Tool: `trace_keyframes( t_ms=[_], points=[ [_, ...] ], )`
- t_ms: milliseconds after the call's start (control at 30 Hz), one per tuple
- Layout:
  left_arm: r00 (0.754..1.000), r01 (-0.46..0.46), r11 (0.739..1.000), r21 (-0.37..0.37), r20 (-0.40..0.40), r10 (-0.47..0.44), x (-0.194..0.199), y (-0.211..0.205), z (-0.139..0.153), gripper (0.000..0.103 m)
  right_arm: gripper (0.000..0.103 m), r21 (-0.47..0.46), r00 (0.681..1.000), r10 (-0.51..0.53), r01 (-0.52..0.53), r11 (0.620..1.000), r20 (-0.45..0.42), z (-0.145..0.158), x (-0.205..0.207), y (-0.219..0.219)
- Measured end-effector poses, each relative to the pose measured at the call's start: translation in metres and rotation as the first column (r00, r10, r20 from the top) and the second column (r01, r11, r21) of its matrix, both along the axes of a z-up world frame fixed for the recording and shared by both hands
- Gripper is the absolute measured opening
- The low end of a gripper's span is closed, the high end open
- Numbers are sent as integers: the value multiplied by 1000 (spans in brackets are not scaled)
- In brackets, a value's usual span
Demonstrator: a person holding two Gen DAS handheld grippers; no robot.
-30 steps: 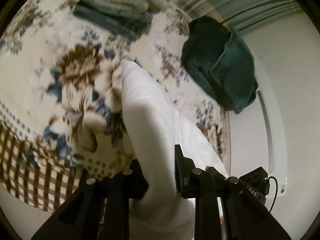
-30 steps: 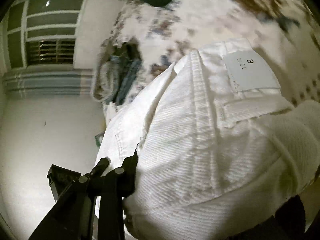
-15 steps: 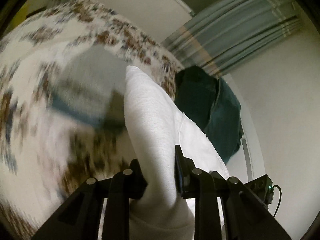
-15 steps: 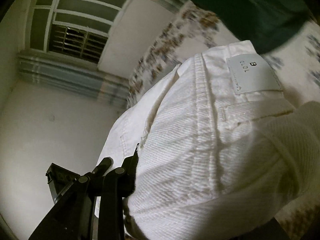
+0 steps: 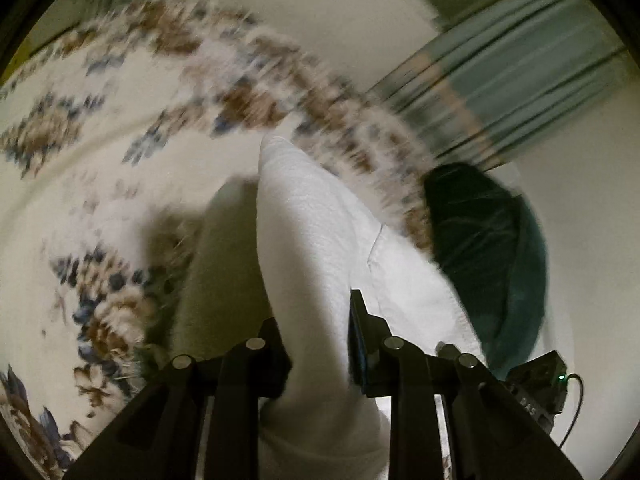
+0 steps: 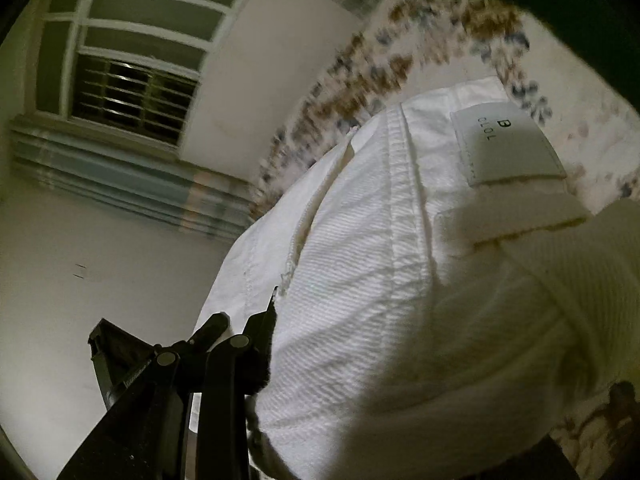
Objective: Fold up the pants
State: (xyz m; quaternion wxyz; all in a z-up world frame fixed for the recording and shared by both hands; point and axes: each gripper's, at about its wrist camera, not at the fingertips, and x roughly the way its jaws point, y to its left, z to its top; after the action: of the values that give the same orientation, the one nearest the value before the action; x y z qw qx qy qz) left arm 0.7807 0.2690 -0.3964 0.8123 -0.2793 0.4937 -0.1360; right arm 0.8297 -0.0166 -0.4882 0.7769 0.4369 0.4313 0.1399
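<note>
The white pants (image 5: 316, 248) are held up over a floral bedspread (image 5: 80, 160). My left gripper (image 5: 320, 344) is shut on a thick fold of the white fabric, which rises between its two fingers. In the right wrist view the pants (image 6: 380, 300) fill the middle and right, with the waistband and a white brand label (image 6: 504, 148) showing. My right gripper (image 6: 276, 328) is shut on the pants at the waistband end; only its left finger (image 6: 260, 340) shows, the other is hidden behind the fabric.
A dark green folded cloth (image 5: 492, 256) lies on the bedspread to the right of the pants. A striped curtain (image 5: 520, 80) and a window (image 6: 128, 68) stand behind the bed. The other gripper's black body (image 5: 540, 384) shows at lower right.
Both grippers have swung upward with the pants still held. The folded grey-blue clothes left the left view; the window and wall now fill more of the right view.
</note>
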Motion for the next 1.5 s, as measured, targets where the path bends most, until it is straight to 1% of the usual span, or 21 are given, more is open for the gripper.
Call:
trace_keyframes(
  t_ms=[67,133,200,267,333,367,400,467,533,567,600,633,667,700,733,867,900,967,1167,1333,1500],
  points=[
    [999,14,1000,22,-37,-13,-6,4,-25,21,34,-49,999,36,-36,998,-14,-18,-2,8],
    [999,14,1000,25,-43,-13,-20,7,-36,24,37,-67,997,70,-71,995,-20,-27,-12,8],
    [999,12,1000,23,-51,-11,-34,11,-39,29,46,-59,994,96,-100,993,-59,-33,-24,2],
    [998,5,999,46,-61,-2,-45,12,-36,33,53,-70,991,100,-106,992,-85,-34,-41,-4],
    [998,-8,997,82,-67,14,-56,12,-27,37,54,-111,989,105,-116,987,-101,-29,-61,-12],
    [997,-14,994,109,-73,22,-63,10,-22,37,61,-141,989,95,-112,984,-117,-26,-68,-16],
    [997,-17,992,128,-74,27,-65,10,-20,37,62,-159,988,92,-111,981,-123,-23,-73,-20],
    [997,-23,974,225,-67,39,-74,4,-7,37,64,-206,988,84,-111,972,-133,-15,-81,-27],
    [998,-25,949,313,-48,42,-84,-6,7,37,66,-307,989,75,-112,945,-130,5,-90,-28],
    [998,-29,925,380,-43,49,-91,-13,16,39,69,-365,989,74,-116,924,-128,15,-93,-28],
    [998,-30,911,411,-30,46,-98,-18,24,39,80,-429,989,72,-122,895,-130,26,-97,-25],
    [999,-30,903,429,-13,40,-106,-23,31,42,88,-505,990,62,-117,855,-124,39,-105,-23],
    [999,-31,889,458,1,34,-116,-30,40,61,99,-544,992,55,-109,832,-114,47,-109,-23],
    [999,-33,867,497,12,31,-126,-38,49,85,102,-596,994,47,-100,796,-103,57,-115,-22],
    [999,-34,857,515,23,26,-132,-43,54,91,102,-651,995,34,-86,754,-92,70,-122,-20],
    [995,-63,819,570,99,8,-172,-67,90,96,103,-759,1000,6,-24,651,-27,114,-150,-21],
    [994,-70,816,574,113,6,-182,-72,100,97,103,-778,1000,3,-8,629,-8,124,-160,-24],
    [992,-83,812,578,127,11,-193,-77,115,97,103,-791,1000,0,13,612,16,149,-179,-26],
    [980,-148,786,600,197,34,-250,-95,172,97,103,-796,996,27,51,603,84,220,-247,-34],
    [965,-193,778,597,261,39,-305,-111,212,97,103,-794,987,68,74,603,143,279,-315,-37],
    [947,-228,779,584,319,39,-365,-125,254,97,103,-787,970,102,117,605,222,334,-385,-44]
  ],
)
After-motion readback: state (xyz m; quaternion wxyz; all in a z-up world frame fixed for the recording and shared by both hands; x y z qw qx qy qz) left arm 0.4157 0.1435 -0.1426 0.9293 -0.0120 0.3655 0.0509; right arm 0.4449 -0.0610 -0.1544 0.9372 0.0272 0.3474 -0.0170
